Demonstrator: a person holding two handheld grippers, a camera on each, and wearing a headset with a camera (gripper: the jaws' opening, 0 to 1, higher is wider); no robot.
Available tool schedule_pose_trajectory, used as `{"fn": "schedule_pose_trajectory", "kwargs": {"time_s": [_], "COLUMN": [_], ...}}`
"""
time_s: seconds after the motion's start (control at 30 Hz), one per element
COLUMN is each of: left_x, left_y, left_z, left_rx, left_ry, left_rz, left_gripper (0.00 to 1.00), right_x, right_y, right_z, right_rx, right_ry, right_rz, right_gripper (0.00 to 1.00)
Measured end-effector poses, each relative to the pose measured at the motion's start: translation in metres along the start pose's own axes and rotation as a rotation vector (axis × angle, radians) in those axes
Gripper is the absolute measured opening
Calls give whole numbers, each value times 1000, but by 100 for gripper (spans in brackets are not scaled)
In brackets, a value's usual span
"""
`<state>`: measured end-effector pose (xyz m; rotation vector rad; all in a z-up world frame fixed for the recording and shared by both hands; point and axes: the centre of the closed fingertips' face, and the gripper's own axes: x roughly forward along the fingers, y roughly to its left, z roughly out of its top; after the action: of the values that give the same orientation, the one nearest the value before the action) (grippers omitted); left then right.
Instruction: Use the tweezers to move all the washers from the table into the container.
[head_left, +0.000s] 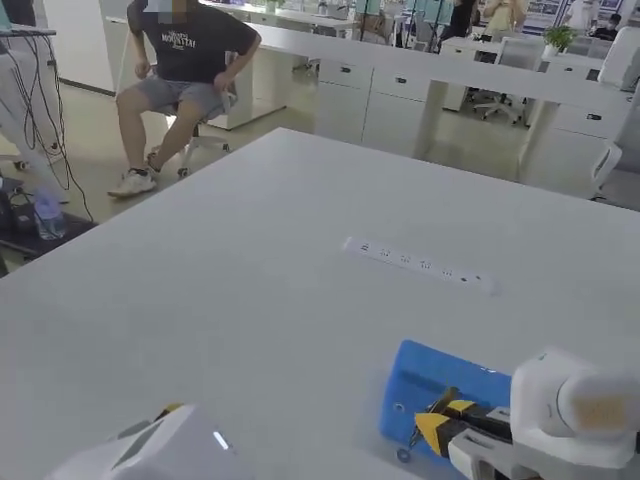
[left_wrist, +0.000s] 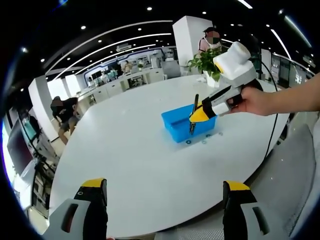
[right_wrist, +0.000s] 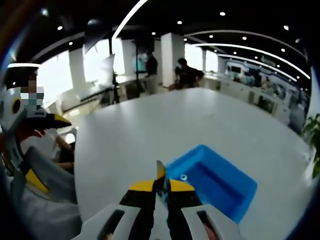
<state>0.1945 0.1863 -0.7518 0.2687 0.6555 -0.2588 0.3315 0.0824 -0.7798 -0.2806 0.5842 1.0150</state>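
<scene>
Yellow-tipped jaws of the left gripper (left_wrist: 165, 199) stood wide apart, empty. Right gripper (right_wrist: 159, 187) clenched the tweezers (right_wrist: 160, 169) (tips down) by the blue container (right_wrist: 237, 199); washers (left_wrist: 202, 141) lay beside it.

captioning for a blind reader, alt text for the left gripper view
The right gripper, held in a hand, grips tweezers pointing down at a blue container on a white table, washers lying beside it. The left gripper is open.

Container (left_wrist: 175, 126): blue, rectangular, open-topped, on the table. Washers (left_wrist: 188, 142): small rings on the table beside its wall. Tweezers (left_wrist: 195, 105): dark, near upright, tips down over container.
</scene>
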Motion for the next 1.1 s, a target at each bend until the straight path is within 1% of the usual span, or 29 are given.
{"fn": "schedule_pose_trajectory", "kwargs": {"time_s": [0.1, 0.23, 0.33, 0.4, 0.47, 0.53, 0.63, 0.87, 0.9, 1.0, 1.1], "left_x": [0, 1, 1, 0, 0, 0, 0, 0, 0, 1, 0], "left_y": [0, 0, 0, 2, 3, 4, 4, 3, 3, 4, 5], "left_z": [0, 1, 0, 0, 1, 2, 1, -4, -5, -7, -7], "left_rx": [-2, 4, 8, -4, -20, -27, -26, -16, -17, -22, -17], "left_ry": [1, 4, 10, 7, 3, -4, 2, 18, 19, 28, 28], "left_rz": [2, 4, 0, 5, 5, 13, 12, 13, 14, 13, 17], "left_gripper": [99, 99, 99, 99, 99, 99, 99, 99, 99, 99, 99], "right_x": [6, 11, 16, 17, 17, 19, 20, 25, 25, 26, 25], "right_y": [-2, -2, -5, -6, -4, -3, -2, -3, -3, -5, -5], "right_z": [-6, -10, -16, -16, -14, -14, -15, -20, -18, -19, -19], "right_rx": [17, 14, 0, 7, 9, -2, -13, -1, 1, 0, -8], "right_ry": [9, 21, 52, 44, 40, 46, 51, 64, 56, 61, 65], "right_rz": [5, 0, -16, -14, -13, -14, -16, -20, -20, -25, -26], "right_gripper": [5, 5, 5, 5, 5, 5, 5, 5, 5, 5, 5]}}
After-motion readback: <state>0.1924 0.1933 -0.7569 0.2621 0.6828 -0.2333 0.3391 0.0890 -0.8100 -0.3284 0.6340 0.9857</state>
